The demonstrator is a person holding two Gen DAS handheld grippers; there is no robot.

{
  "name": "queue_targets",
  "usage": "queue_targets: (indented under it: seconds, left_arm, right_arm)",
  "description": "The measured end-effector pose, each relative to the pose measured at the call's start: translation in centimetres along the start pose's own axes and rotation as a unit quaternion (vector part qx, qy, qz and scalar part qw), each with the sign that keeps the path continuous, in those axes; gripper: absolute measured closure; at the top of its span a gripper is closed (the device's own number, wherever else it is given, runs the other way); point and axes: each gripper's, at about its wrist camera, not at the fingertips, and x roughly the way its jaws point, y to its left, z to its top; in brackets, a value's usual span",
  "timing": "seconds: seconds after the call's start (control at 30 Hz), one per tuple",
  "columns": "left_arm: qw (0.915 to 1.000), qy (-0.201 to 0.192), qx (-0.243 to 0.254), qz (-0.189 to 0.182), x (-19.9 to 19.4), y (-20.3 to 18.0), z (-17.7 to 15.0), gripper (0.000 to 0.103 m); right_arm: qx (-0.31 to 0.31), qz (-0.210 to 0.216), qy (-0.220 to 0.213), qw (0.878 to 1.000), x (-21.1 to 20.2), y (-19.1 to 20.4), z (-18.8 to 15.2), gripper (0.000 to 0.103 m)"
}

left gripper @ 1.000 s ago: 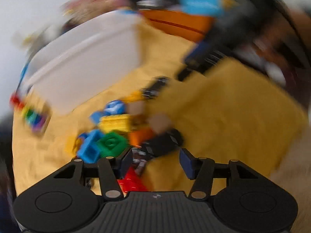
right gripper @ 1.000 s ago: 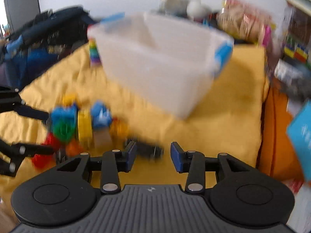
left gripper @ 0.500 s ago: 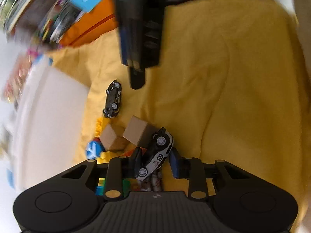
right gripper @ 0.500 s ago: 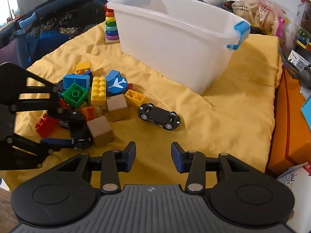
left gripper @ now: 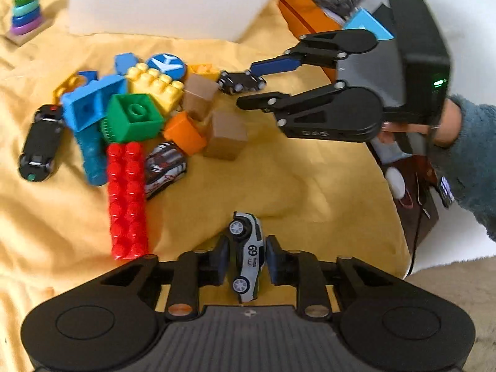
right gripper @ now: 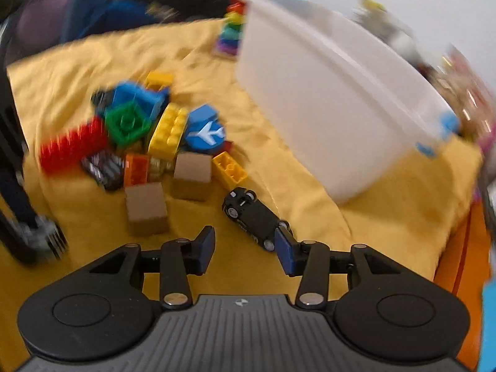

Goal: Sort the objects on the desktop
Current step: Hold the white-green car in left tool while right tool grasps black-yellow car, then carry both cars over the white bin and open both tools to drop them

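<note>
While the left gripper (left gripper: pixel 247 259) clamps a white toy car (left gripper: pixel 249 257) and the right gripper (right gripper: pixel 244 246) gapes beside a black toy car (right gripper: pixel 252 217), plastic blocks (right gripper: pixel 169 130) litter the rumpled yellow cloth (left gripper: pixel 310 186) below the white plastic bin (right gripper: pixel 325 108) at its far edge.

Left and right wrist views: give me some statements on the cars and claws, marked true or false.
1. The left claw grips a white car numbered 69. True.
2. The right claw is shut on a brown cube. False: it is open, with the black car at its right finger.
3. The red brick lies inside the white bin. False: it lies on the yellow cloth.
4. A rainbow ring stacker stands beside the bin. True.
</note>
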Motion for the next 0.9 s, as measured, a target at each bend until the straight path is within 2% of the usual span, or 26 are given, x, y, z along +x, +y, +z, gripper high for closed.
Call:
queue_targets:
  seconds: [0.03,0.13,0.17,0.27,0.37,0.4,0.47,0.57,0.63,0.67,0.7,0.73,0.77,0.83,0.9]
  left_arm:
    - [0.9999,-0.004,0.003,0.011,-0.3,0.1,0.0,0.069]
    - [0.9984,-0.022,0.023,0.046,-1.7,-0.8,0.1,0.067]
    - [0.9979,-0.029,0.030,0.049,-2.1,-1.1,0.0,0.066]
    - [0.9952,-0.049,0.054,0.066,-2.7,-2.2,-0.2,0.058]
    - [0.9899,-0.055,0.080,0.103,-1.9,-3.5,0.0,0.057]
    - [0.9884,-0.055,0.085,0.113,-1.5,-3.9,-0.2,0.057]
    - [0.9870,-0.049,0.090,0.124,-0.7,-4.4,-0.5,0.057]
    - [0.9859,-0.036,0.087,0.138,0.6,-4.6,-1.0,0.057]
    - [0.9821,-0.032,0.084,0.166,1.3,-4.7,-1.2,0.057]
    - [0.9804,-0.032,0.083,0.175,1.3,-4.7,-1.3,0.057]
    - [0.9792,-0.034,0.082,0.183,1.3,-4.7,-1.4,0.057]
    - [0.9787,-0.034,0.080,0.186,1.4,-4.7,-1.5,0.057]
    - [0.9788,-0.034,0.077,0.187,1.4,-4.7,-1.5,0.057]
    - [0.9784,-0.035,0.072,0.191,1.6,-4.8,-1.7,0.057]
    - [0.9783,-0.038,0.065,0.193,1.7,-4.7,-1.8,0.057]
  right_arm:
    - [-0.020,-0.003,-0.001,1.000,0.5,0.1,0.3,0.056]
    - [-0.070,-0.007,0.006,0.998,1.8,0.5,0.7,0.061]
    - [-0.067,-0.002,0.003,0.998,1.9,0.4,1.0,0.075]
    - [-0.010,-0.009,0.012,1.000,1.5,-0.3,1.4,0.083]
    - [0.093,0.025,0.018,0.995,-0.5,-1.7,0.8,0.084]
    - [0.144,0.055,0.022,0.988,-1.2,-2.4,0.2,0.084]
    - [0.232,0.129,0.033,0.964,-2.1,-3.5,-1.2,0.084]
    - [0.340,0.239,0.051,0.908,-2.3,-4.2,-4.0,0.084]
    - [0.380,0.290,0.052,0.877,-1.8,-4.1,-5.2,0.083]
    - [0.391,0.305,0.058,0.866,-1.4,-3.9,-5.8,0.083]
    - [0.390,0.301,0.064,0.868,-1.3,-3.8,-5.9,0.083]
    - [0.382,0.284,0.066,0.877,-1.2,-3.5,-6.0,0.082]
    - [0.373,0.269,0.064,0.886,-1.3,-3.3,-5.9,0.075]
    - [0.341,0.219,0.061,0.912,-2.3,-2.9,-5.5,0.067]
    - [0.306,0.187,0.044,0.932,-3.6,-2.4,-4.8,0.060]
